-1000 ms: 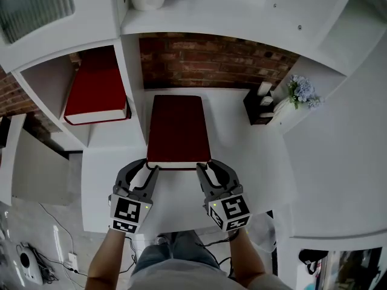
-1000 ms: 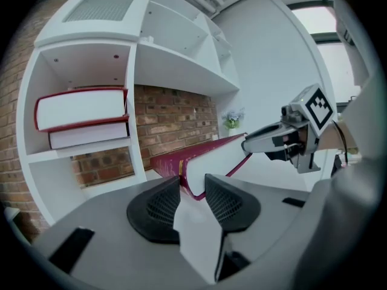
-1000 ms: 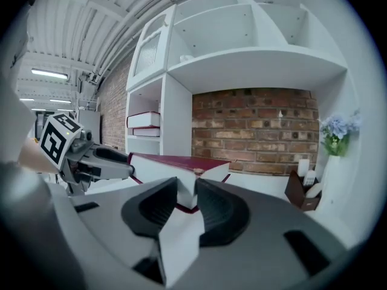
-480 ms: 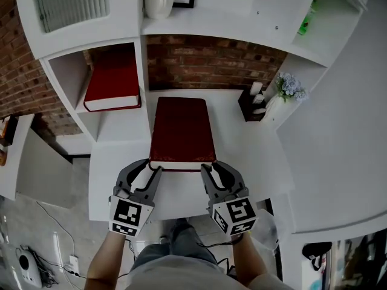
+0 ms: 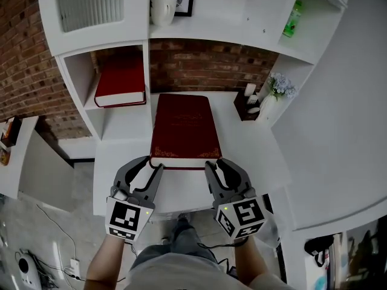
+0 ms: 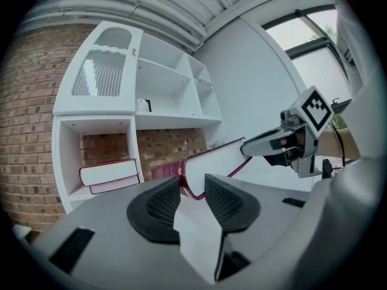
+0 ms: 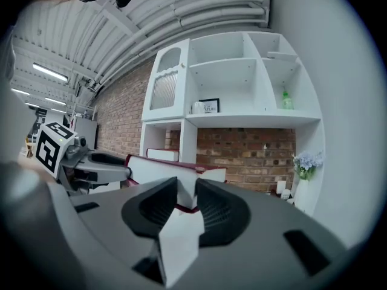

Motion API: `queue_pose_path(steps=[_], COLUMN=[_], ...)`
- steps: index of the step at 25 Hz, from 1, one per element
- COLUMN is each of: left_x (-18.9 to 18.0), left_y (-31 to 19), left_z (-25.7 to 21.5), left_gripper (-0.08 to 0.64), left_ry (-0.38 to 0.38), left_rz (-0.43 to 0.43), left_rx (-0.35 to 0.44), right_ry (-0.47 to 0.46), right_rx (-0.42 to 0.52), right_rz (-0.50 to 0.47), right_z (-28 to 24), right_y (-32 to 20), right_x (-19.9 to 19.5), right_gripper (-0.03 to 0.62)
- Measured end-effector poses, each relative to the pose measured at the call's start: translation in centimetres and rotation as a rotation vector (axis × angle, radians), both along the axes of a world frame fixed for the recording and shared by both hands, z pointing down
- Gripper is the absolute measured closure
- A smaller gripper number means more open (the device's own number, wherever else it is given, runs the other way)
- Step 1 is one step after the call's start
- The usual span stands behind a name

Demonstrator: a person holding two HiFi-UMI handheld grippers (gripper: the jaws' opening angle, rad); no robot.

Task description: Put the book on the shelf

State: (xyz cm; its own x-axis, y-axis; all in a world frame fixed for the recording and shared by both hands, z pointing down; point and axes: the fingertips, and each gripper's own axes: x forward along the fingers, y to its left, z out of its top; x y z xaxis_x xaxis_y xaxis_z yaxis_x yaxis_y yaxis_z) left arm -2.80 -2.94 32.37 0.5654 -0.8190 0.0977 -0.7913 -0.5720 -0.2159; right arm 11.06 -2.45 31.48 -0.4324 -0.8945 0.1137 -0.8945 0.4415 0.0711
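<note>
Red book (image 5: 184, 128) gripped | second book (image 5: 121, 82) in left cubby (image 5: 78, 80) | vase (image 5: 265, 107) right

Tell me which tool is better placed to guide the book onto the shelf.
Left, likely: left tool and right tool each clamp a near corner of the book, but the left is nearer the cubby holding the other red book.

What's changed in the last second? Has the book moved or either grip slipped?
The head view now takes in more of the shelf unit, while the red book looks slightly larger, so it seems to be rising. Nothing let go: the left gripper and right gripper stay shut on its near corners. The second red book hasn't moved.
</note>
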Motion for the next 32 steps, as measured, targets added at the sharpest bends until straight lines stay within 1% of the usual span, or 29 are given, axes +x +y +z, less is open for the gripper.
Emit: queue_pose_path(steps=[8,17,21,32], left_x=[-0.8,-2.3,-3.9,-9.9], left_y=[2.8,5.1,5.7,6.9], left_z=[-3.2,-7.0,-8.2,-9.3], left_gripper=[0.425,0.428,0.428,0.43], left_ry=[0.004,0.027,0.029,0.025], left_rz=[-0.004,-0.031,-0.071,-0.229], left_rx=[0.056,0.122,0.15,0.181], right_ry=[-0.025,-0.038,-0.043,-0.053], right_rx=[0.046,0.105,0.126,0.151], right_rz=[0.009,-0.024,-0.062,-0.212], right_z=[-3.0,-6.7,-8.0,-9.0], right_y=[2.8,4.5,4.5,3.7], right_x=[-0.8,-2.3,-3.9,-10.1], right_gripper=[0.485,0.485,0.485,0.486])
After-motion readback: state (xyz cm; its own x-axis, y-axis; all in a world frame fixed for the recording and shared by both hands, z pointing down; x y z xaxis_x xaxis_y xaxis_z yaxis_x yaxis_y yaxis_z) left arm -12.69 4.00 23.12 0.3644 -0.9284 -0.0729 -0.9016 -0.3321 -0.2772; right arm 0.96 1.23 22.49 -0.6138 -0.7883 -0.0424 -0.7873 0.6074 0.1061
